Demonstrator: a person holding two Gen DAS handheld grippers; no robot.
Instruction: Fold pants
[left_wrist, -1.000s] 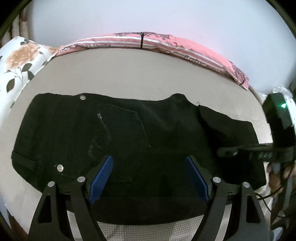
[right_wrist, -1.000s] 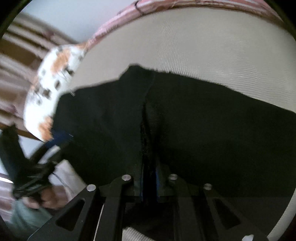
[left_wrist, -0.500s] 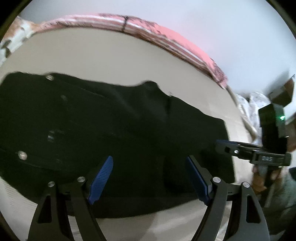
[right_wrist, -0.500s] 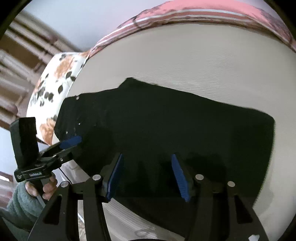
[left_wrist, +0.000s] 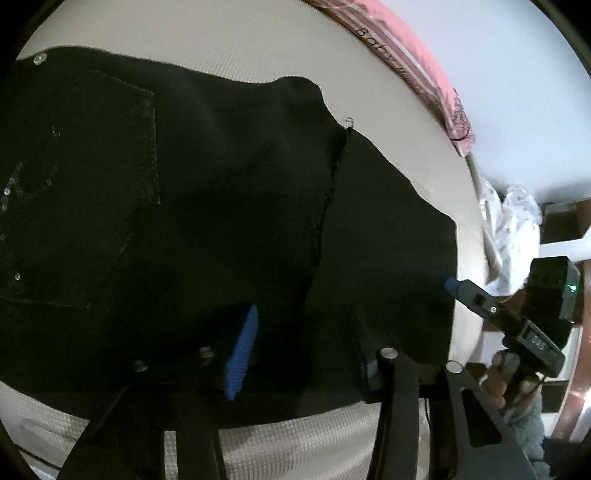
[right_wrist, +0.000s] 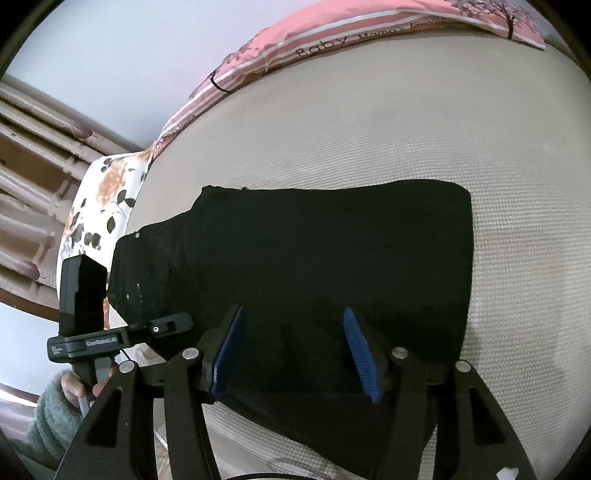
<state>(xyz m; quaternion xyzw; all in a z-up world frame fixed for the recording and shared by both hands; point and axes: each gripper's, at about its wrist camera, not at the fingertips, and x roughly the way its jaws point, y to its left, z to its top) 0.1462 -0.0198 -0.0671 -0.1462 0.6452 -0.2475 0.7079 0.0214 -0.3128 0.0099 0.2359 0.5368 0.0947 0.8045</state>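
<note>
Here the black pants (right_wrist: 295, 266) lie folded flat on the beige mattress (right_wrist: 406, 129), waist end to the left. The left gripper (left_wrist: 299, 350) has just been closing, its jaws part-open over the near edge; whether the pads pinch cloth I cannot tell. The right gripper (right_wrist: 295, 354) stands open above the near edge, holding nothing.

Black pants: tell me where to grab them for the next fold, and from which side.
Probably take the black pants by the straight short end opposite the buttoned waistband, coming in low from that open side across the mattress. That edge lies flat, free and thin; the waistband end looks thicker, with buttons.
</note>
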